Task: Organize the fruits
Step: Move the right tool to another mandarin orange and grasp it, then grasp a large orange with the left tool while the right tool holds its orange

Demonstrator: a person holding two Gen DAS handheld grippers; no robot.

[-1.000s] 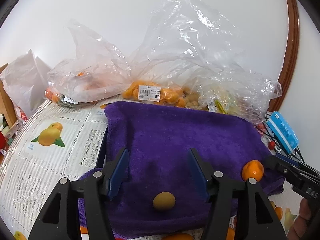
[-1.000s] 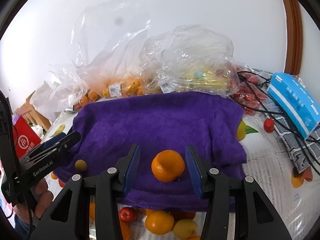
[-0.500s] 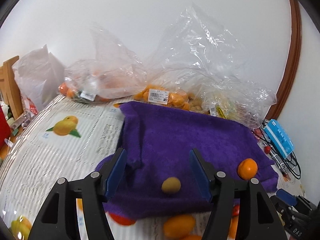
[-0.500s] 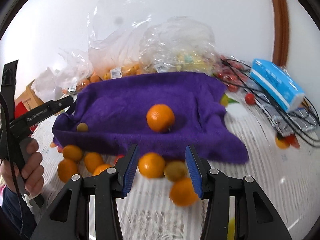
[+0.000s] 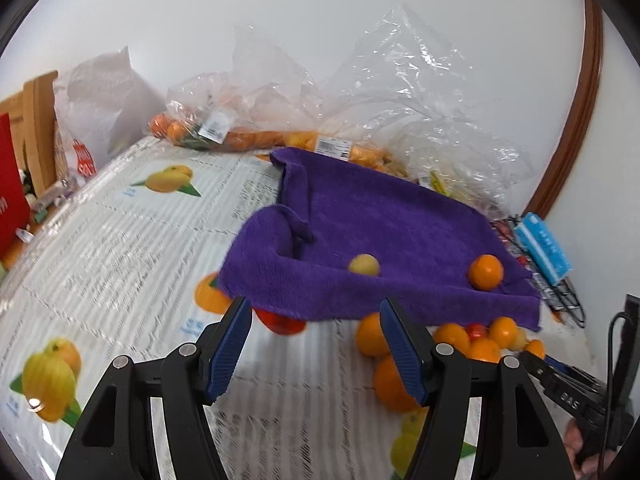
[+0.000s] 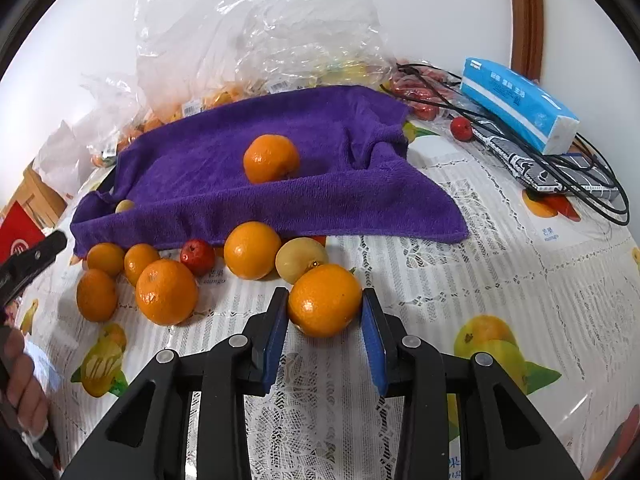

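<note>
My right gripper (image 6: 324, 320) is closing on a round orange mandarin (image 6: 325, 300) that sits between its blue pads (image 6: 276, 332) on the worktop (image 6: 500, 280) — both pads look to be touching the peel. Just beyond it lie a pale yellow-green round fruit (image 6: 301, 258) and another orange (image 6: 252, 250), with a small red fruit (image 6: 197, 257) and four more oranges (image 6: 166, 292) spread to the left along the near edge of the purple terry towel (image 6: 340, 184). On the towel rest a single orange (image 6: 271, 158) and, near its left end, a small yellowish fruit (image 6: 124, 205). Behind the towel stand clear plastic bags of fruit (image 6: 256, 40); to the right are a blue tissue pack (image 6: 520, 104) and black cables (image 6: 580, 184).

My left gripper (image 5: 316, 350) stands about half open with nothing between its pads — it hovers over the fruit-printed cloth, pointing at the towel's near edge.
</note>
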